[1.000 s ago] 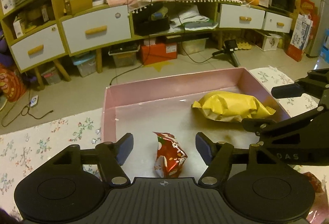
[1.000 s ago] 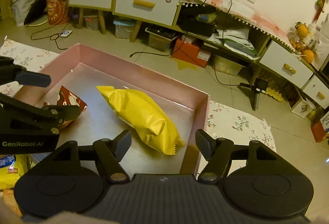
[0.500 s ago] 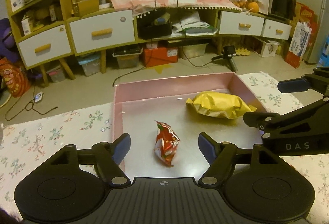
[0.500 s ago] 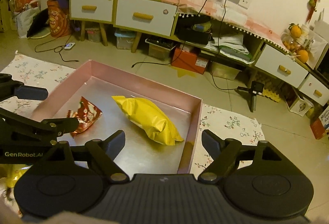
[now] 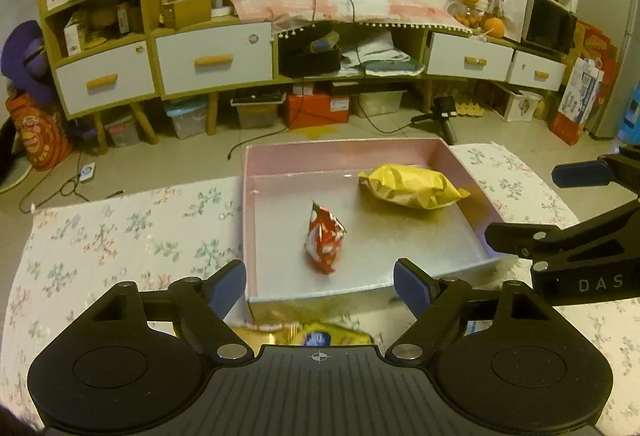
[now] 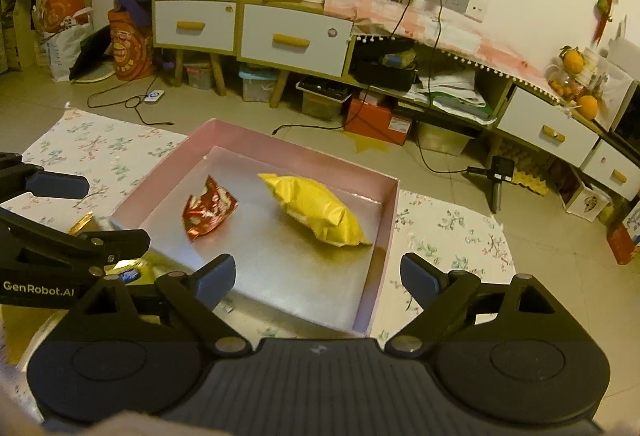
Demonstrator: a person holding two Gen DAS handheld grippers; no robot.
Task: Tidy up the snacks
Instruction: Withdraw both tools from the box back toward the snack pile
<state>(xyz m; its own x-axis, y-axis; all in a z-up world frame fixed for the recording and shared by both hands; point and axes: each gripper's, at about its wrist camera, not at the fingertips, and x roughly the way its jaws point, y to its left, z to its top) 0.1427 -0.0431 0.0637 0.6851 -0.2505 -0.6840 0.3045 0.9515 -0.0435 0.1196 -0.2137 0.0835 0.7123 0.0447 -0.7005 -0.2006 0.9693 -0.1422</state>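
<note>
Left gripper (image 5: 320, 282) jaws spread; right gripper (image 6: 318, 276) likewise.

"DAS" on right gripper (image 5: 568, 220); "GenRobot.AI" on left gripper (image 6: 76, 212).

Floral cloth (image 5: 120, 228) under pink box (image 5: 360, 152); yellow packets (image 5: 320, 336) beside it.

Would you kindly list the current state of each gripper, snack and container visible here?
left gripper: open, holding nothing.
right gripper: open, holding nothing.
pink box: no lid on it, two snacks inside.
red snack bag: crumpled, lying on the box floor.
yellow snack bag: puffed, lying in the box, apart from the red one.
yellow packet: outside the box by its near wall, mostly hidden.
</note>
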